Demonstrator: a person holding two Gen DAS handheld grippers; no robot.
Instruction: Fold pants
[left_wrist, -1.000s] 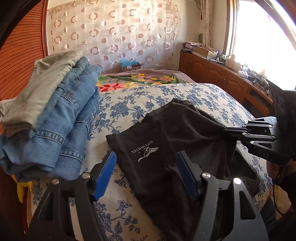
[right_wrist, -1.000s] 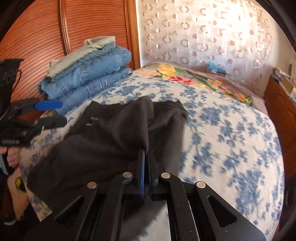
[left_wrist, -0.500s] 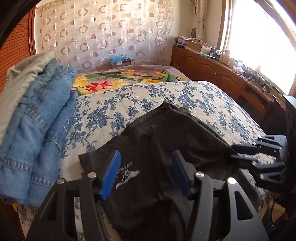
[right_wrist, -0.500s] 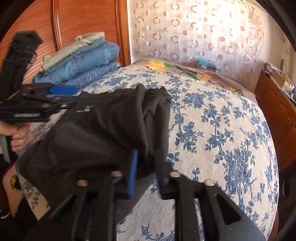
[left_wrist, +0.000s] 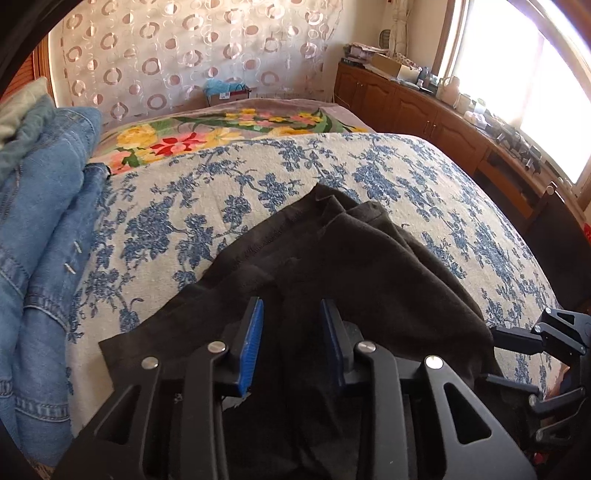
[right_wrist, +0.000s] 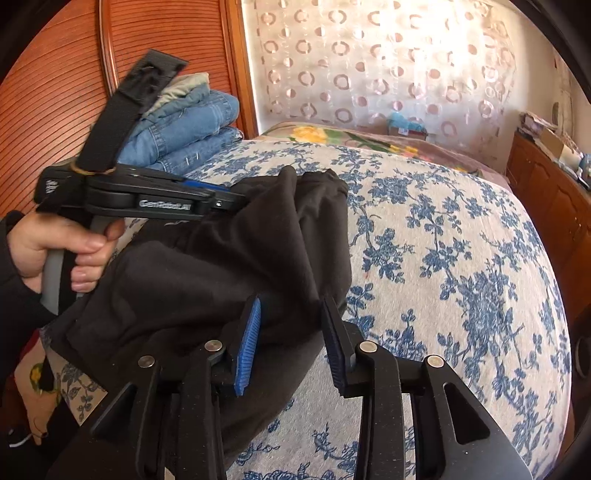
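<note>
Black pants (left_wrist: 332, 266) lie rumpled on the blue-flowered bedspread (left_wrist: 192, 206), near its front edge. My left gripper (left_wrist: 291, 332) is open, its blue pads astride a fold of the black cloth. It also shows in the right wrist view (right_wrist: 229, 195), over the pants' left side. My right gripper (right_wrist: 291, 332) is open, with the pants' (right_wrist: 229, 258) near edge between and under its pads. It shows at the lower right of the left wrist view (left_wrist: 517, 350).
A stack of folded blue jeans (left_wrist: 40, 236) with a grey-green garment on top sits at the left of the bed, against a wooden headboard (right_wrist: 55, 92). A wooden cabinet (left_wrist: 424, 110) with clutter runs along the right under a bright window.
My right gripper has opened and let go of the pants. My left gripper has moved right and forward over the pants and its jaws have narrowed.
</note>
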